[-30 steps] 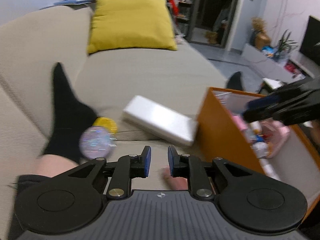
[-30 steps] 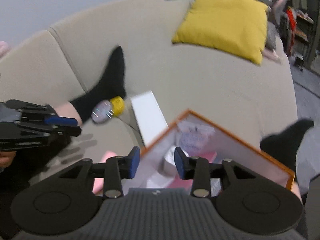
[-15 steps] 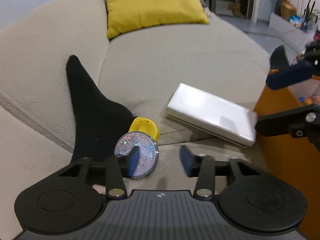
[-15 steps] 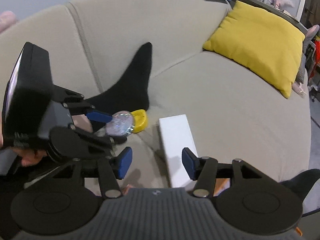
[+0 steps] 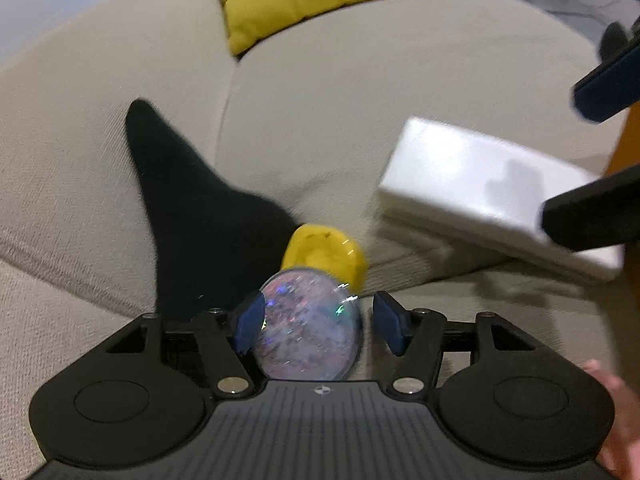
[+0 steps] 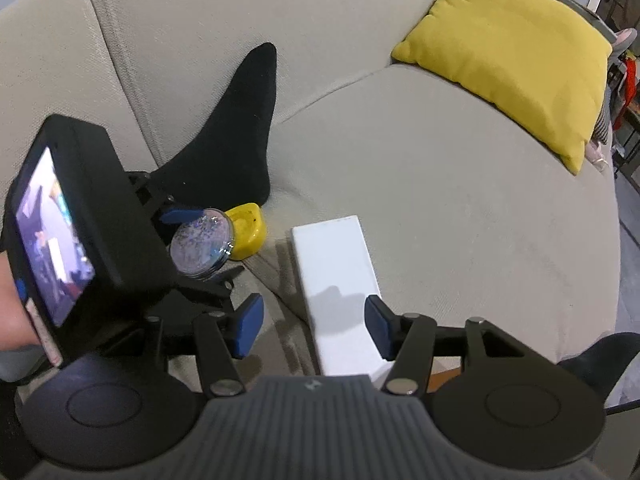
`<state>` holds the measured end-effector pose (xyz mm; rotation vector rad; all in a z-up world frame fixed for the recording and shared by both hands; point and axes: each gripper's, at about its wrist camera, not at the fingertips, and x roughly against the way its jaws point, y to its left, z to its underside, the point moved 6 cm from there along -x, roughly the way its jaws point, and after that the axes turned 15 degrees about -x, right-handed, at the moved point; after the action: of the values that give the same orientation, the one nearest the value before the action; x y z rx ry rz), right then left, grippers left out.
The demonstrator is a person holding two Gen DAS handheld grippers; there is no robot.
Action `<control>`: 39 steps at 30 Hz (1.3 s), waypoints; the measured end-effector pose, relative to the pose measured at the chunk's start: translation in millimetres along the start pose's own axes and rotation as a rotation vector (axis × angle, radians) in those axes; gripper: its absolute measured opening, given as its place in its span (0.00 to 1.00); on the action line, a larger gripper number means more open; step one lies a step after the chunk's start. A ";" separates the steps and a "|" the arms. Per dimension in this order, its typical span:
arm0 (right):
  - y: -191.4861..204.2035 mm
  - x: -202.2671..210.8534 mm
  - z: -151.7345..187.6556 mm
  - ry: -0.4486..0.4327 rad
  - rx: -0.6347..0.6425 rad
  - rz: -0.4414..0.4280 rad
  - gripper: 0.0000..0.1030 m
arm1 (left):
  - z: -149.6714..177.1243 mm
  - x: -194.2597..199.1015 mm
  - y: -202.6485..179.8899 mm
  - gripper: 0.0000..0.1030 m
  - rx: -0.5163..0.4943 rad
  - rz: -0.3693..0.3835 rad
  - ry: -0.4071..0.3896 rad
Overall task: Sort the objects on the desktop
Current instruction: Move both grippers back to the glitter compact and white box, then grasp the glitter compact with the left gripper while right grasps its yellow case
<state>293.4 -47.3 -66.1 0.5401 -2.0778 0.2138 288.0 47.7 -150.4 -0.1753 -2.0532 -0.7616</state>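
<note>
A round clear case full of glitter (image 5: 308,324) lies on the beige sofa, with a small yellow container (image 5: 326,256) just behind it. My left gripper (image 5: 318,322) is open with a finger on each side of the glitter case; the left pad is touching or nearly touching it. The case also shows in the right wrist view (image 6: 202,246), beside the yellow container (image 6: 248,230). A flat white box (image 6: 338,284) lies on the seat. My right gripper (image 6: 314,326) is open and empty above the box's near end.
A black-socked foot (image 5: 192,200) rests against the sofa back right behind the case. A yellow cushion (image 6: 516,52) sits at the far end of the sofa. An orange box edge (image 5: 630,152) shows at the right.
My left gripper opened and moved in so its fingers now flank the glitter case. My right gripper opened, left the orange box and came over the white box.
</note>
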 end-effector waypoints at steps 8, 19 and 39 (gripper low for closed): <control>1.8 -4.1 1.4 0.017 0.028 0.012 0.57 | 2.0 14.4 3.4 0.43 0.004 0.002 -0.038; 13.6 -18.2 -8.2 0.058 0.021 -0.048 0.45 | 18.5 31.3 42.4 0.15 0.150 0.035 -0.077; 22.0 -101.7 -33.4 0.290 -0.441 -0.233 0.39 | 26.0 11.4 76.0 0.15 0.346 0.198 -0.060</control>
<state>355.2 13.9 -132.2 0.4428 -1.6927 -0.2827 293.2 121.7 -117.4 -0.2030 -2.1501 -0.2769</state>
